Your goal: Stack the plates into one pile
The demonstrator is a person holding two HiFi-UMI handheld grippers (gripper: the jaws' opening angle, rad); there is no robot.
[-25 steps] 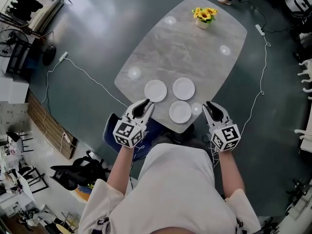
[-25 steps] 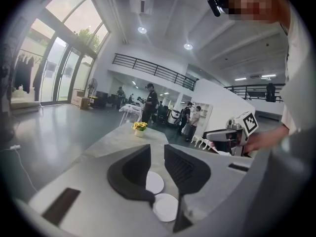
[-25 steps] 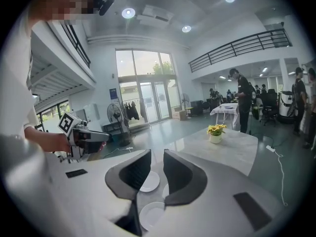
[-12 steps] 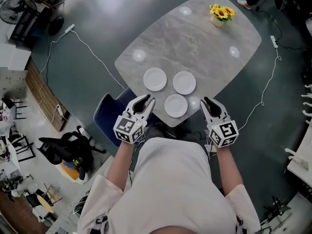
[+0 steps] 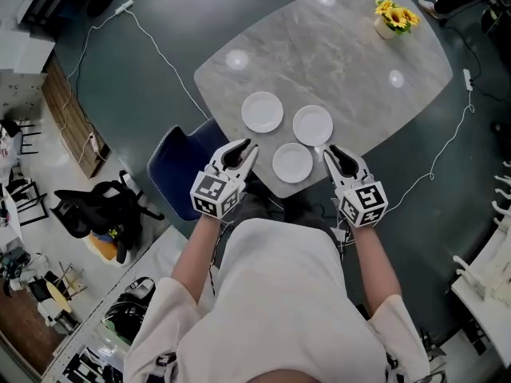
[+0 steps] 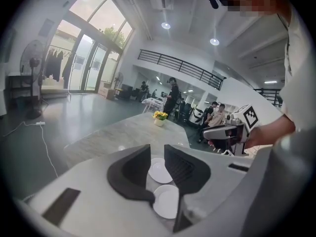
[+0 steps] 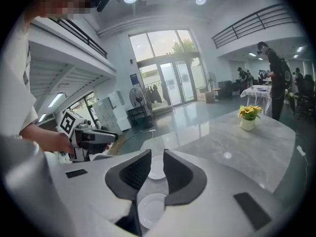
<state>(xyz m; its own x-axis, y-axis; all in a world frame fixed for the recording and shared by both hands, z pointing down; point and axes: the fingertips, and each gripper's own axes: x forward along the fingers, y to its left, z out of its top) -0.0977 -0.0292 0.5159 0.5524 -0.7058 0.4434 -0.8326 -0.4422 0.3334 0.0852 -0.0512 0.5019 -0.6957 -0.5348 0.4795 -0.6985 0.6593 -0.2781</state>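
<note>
Three white plates lie apart on the grey marble table point(image 5: 351, 54): one at the back left point(image 5: 262, 112), one at the back right point(image 5: 312, 125) and the nearest plate point(image 5: 292, 163) by the table's front edge. My left gripper point(image 5: 248, 146) hovers just left of the nearest plate, open and empty. My right gripper point(image 5: 330, 152) hovers just right of that plate, also open and empty. In the left gripper view two plates point(image 6: 167, 201) show through the gap of the left gripper point(image 6: 157, 154). The right gripper view likewise shows plates point(image 7: 151, 210) beyond the right gripper point(image 7: 157, 154).
A small pot of yellow flowers point(image 5: 390, 17) stands at the table's far end. A blue chair point(image 5: 177, 174) sits at the near left corner, below my left gripper. White cables point(image 5: 160, 54) run over the dark floor on both sides. People stand in the background.
Both grippers have sunk and come closer to the table's front edge, on either side of the nearest plate. The plates have not moved on the table; the head view has shifted.
</note>
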